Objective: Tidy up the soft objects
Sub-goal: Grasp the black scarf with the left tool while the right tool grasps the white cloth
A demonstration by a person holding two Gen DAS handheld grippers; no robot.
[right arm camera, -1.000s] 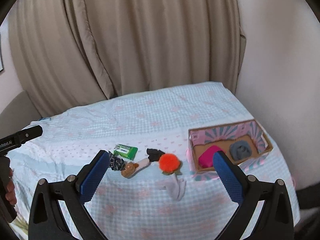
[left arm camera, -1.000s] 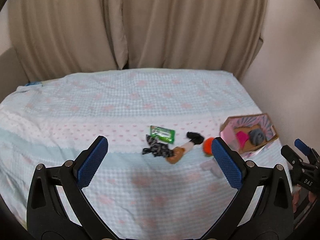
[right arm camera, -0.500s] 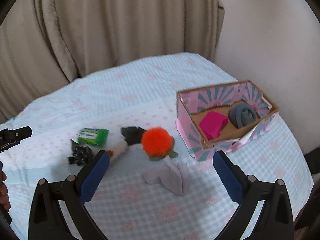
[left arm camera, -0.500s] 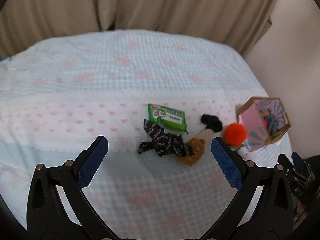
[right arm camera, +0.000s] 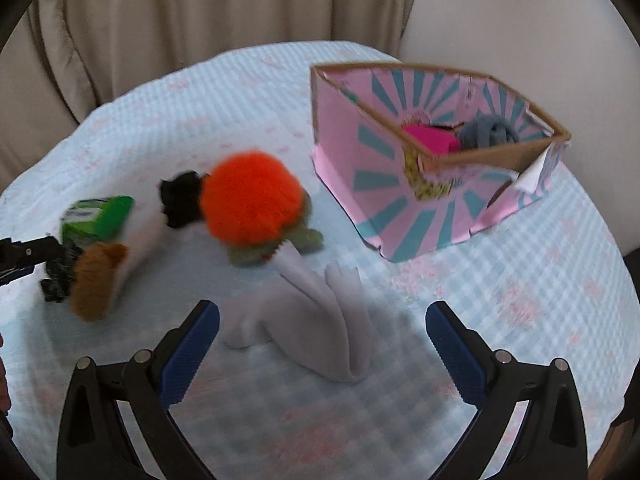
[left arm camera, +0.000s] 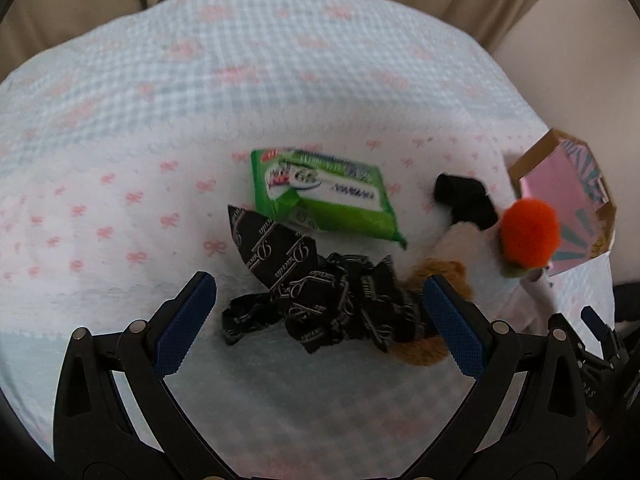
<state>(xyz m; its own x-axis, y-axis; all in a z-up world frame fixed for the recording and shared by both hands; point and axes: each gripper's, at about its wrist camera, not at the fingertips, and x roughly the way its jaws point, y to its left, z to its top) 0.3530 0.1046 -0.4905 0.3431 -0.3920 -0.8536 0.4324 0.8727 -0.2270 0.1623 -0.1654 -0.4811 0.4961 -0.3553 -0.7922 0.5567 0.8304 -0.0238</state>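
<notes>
My left gripper (left arm camera: 318,326) is open, its blue pads either side of a black printed ribbon (left arm camera: 320,300) lying crumpled on the bed. Behind the ribbon lies a green wipes pack (left arm camera: 324,196). To the right are a brown-and-white plush piece (left arm camera: 436,276), a black sock (left arm camera: 464,200) and an orange pompom toy (left arm camera: 530,232). My right gripper (right arm camera: 322,352) is open, close over a folded grey sock (right arm camera: 320,320). The orange pompom toy (right arm camera: 252,200) sits just beyond it. A pink-and-teal cardboard box (right arm camera: 360,168) holds a magenta item (right arm camera: 430,138) and a grey item (right arm camera: 488,132).
The blue checked bedspread (left arm camera: 160,100) covers the whole bed. Beige curtains (right arm camera: 200,12) hang behind it and a pale wall (right arm camera: 520,20) stands right of the box. The box (left arm camera: 560,188) sits at the bed's right edge. The other gripper's tip (right arm camera: 28,252) shows at far left.
Both grippers have dropped down and forward toward the bed. The left has closed in on the black ribbon, the right on the grey sock. Both stay open.
</notes>
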